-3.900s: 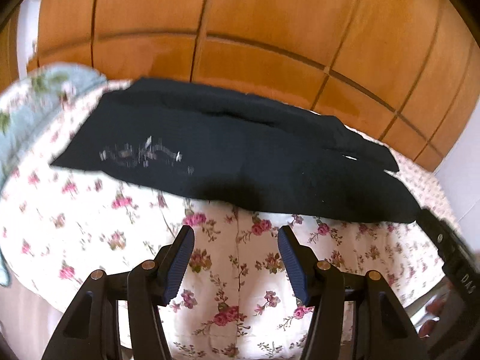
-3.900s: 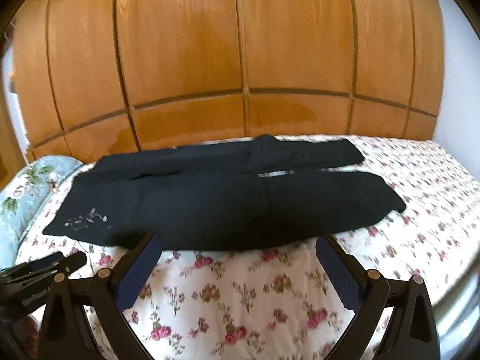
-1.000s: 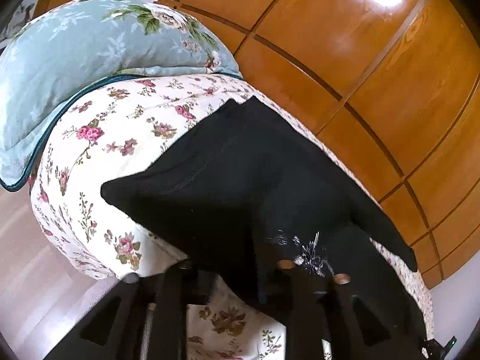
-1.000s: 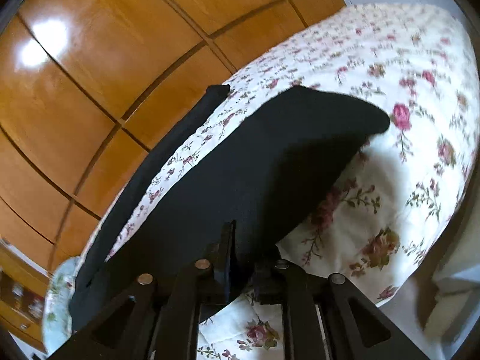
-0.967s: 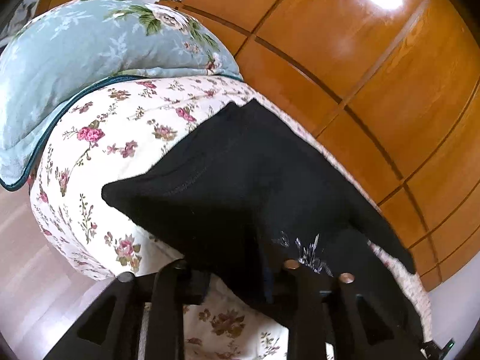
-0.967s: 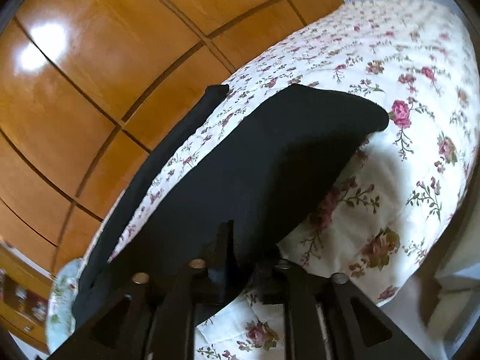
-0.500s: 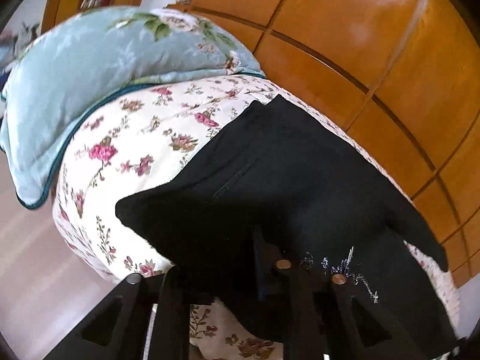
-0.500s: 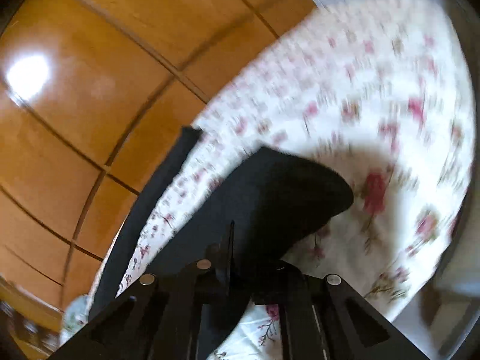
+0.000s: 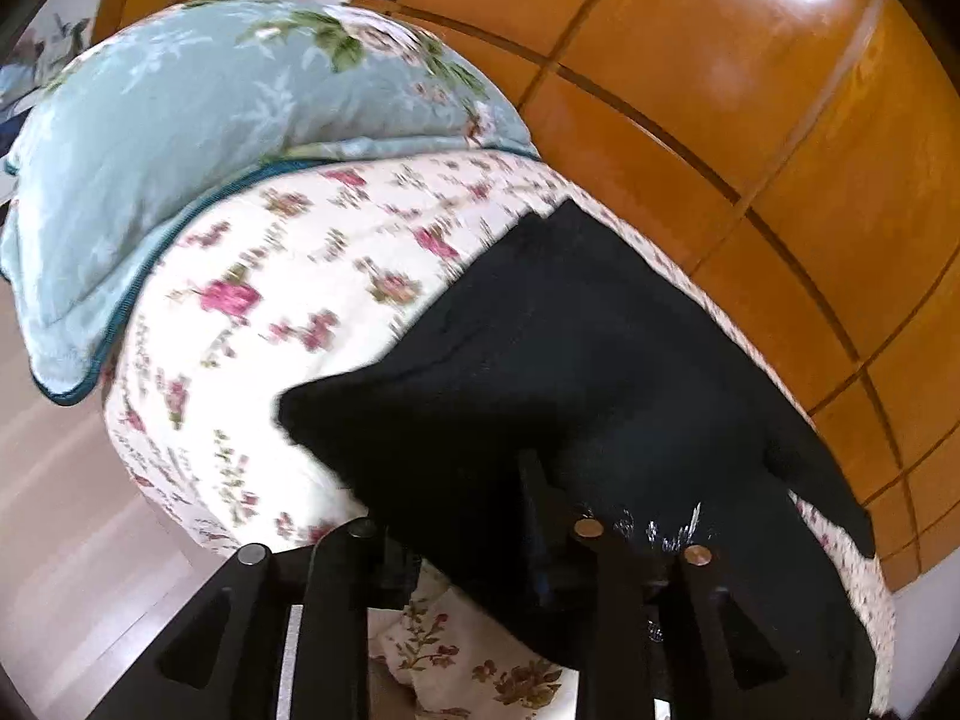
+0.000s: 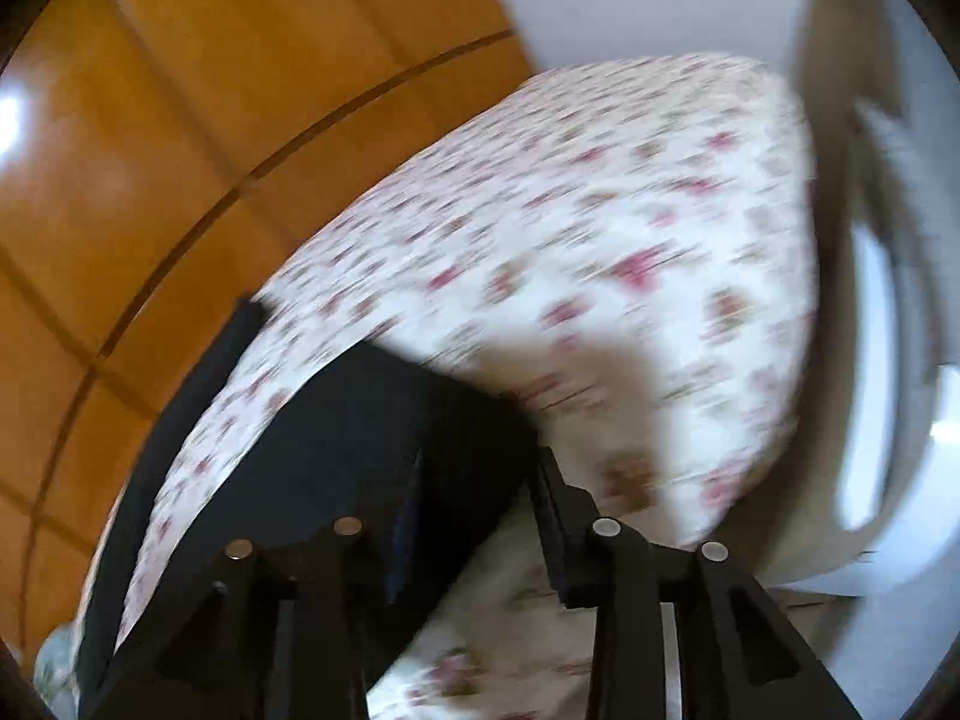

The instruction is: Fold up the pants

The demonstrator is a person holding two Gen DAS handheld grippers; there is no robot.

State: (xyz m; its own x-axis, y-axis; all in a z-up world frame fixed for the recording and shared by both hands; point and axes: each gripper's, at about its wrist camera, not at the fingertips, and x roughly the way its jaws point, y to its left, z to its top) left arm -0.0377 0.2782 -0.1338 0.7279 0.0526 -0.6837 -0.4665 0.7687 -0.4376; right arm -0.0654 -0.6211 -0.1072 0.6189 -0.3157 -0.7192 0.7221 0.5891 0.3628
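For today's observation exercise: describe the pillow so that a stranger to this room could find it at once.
Start at the bed with the rose-print cover, which runs along the wooden wardrobe. At one end of it lies the pillow, beyond the black pants. It alone is pale blue, edged with dark teal piping.

Blurred views, hidden fingers, cropped cloth

The right wrist view is smeared: the bed's (image 10: 600, 252) flower print is streaks, and the pale shape (image 10: 888, 276) at the right edge cannot be told. The black pants (image 9: 570, 360) cover the left hand-held gripper's (image 9: 462, 516) left finger, so its pad contact cannot be judged; the silver print (image 9: 666, 528) is too blurred to read. The pants (image 10: 336, 438) run out past the lower left edge in the right view.
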